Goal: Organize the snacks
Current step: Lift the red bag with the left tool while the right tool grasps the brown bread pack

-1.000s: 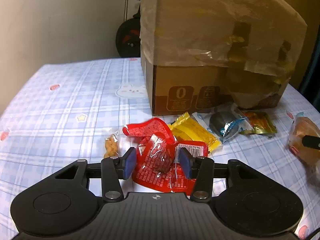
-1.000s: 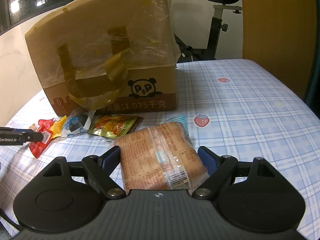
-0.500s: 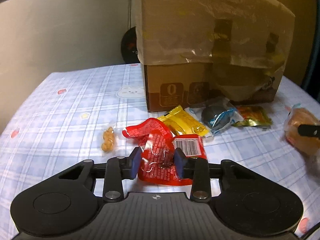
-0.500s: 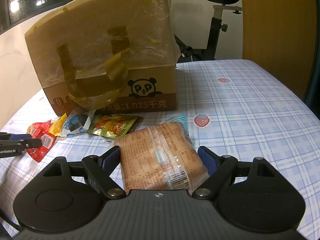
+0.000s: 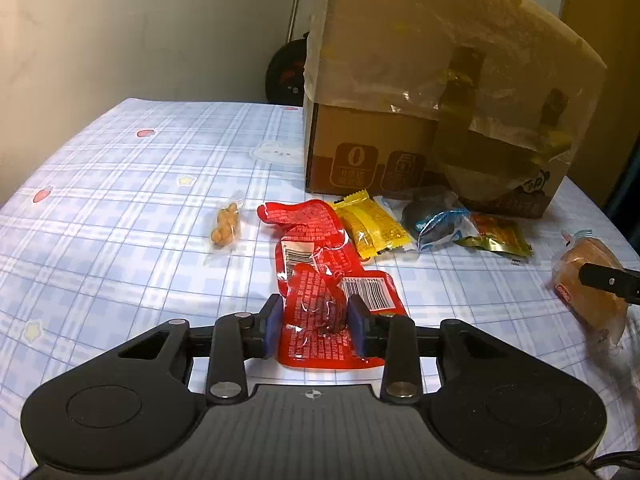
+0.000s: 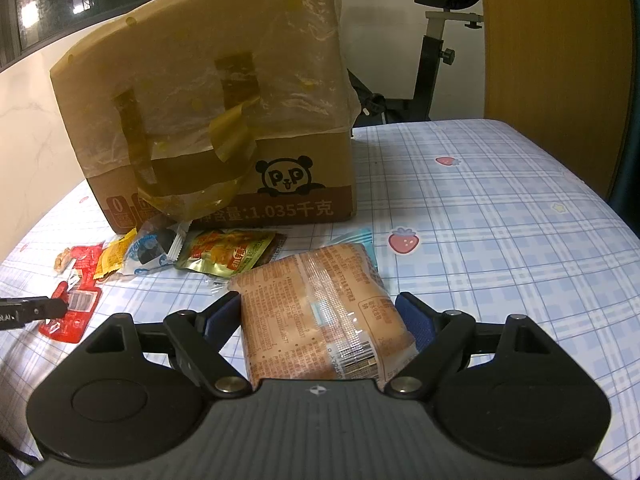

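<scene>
The cardboard box (image 5: 432, 128) stands toward the far edge of the tabletop (image 5: 120, 184), its top wrapped in film and tape — whether it is open anywhere cannot be told from either view. Along its near foot runs a row of snacks: a yellow packet (image 5: 370, 226), a blue-and-white packet (image 5: 436, 222), a green-gold sachet (image 5: 498, 236).

The bread pack (image 6: 320, 312) lies nearer the right edge, its long axis pointing away from the right gripper (image 6: 320, 320) toward the box. It sits between the spread jaws, the left pad close to its side and the right pad standing clear, so I read it as unclenched; the pack's near end is hidden under the gripper body.

The red snack pouches (image 5: 320, 280) trail from the yellow packet back toward the near edge, long axis roughly in line with the left gripper (image 5: 314, 320), which has clenched on the nearest pouch — pads pressed into its sides. This hand is the nearer one to the red ones. How many pouches overlap is hard to make out.

A small clear bag of nuts (image 5: 226, 224) lies apart on the left.
</scene>
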A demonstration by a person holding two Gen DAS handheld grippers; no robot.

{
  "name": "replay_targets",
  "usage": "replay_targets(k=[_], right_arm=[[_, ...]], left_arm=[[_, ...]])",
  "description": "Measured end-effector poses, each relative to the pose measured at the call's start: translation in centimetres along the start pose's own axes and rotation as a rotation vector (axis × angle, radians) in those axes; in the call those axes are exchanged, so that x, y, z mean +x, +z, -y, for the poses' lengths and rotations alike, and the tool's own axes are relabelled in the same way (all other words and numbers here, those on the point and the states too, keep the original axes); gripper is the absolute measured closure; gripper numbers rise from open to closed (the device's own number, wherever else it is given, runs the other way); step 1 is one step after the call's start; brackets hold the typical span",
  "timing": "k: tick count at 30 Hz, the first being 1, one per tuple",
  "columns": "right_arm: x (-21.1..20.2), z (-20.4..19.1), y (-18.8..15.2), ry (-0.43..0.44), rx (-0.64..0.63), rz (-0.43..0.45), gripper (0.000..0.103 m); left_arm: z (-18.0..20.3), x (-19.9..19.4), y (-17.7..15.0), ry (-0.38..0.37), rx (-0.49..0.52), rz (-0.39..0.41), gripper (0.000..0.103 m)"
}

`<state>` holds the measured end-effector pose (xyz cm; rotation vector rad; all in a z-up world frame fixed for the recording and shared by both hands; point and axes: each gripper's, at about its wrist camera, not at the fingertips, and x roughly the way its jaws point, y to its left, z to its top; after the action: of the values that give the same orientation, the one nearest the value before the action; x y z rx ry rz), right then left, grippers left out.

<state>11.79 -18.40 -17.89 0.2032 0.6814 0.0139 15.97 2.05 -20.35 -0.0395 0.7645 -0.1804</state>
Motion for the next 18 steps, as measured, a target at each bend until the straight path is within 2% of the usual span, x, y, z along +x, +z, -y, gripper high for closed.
replay_targets(k=[7,8,12,14,18], right_arm=[[-0.1,0.0,-0.1,-0.001,0.004,0.007,0.018],[-0.1,0.0,-0.1,-0.001,0.004,0.008,0.018],[-0.3,0.3,-0.1,0.014,0.02,0.008,0.019],[-0.6,0.6,0.0,0.022,0.037,0.008,0.02],[-1.5,0.5,0.4,0.028,0.047,0.036,0.021]], left_arm=[[0.9,0.3,-0.5,0.036,0.046,0.027,0.062],[1.0,0.2,-0.5,0.033,0.052,0.028,0.068],[0.5,-1.0,-0.4,0.025,0.007,0.074,0.072],[0.2,-1.6,-0.1,0.012,-0.016,0.091,0.083],[-0.1,-2.6,0.8,-0.013,-0.041,0.119,0.083]])
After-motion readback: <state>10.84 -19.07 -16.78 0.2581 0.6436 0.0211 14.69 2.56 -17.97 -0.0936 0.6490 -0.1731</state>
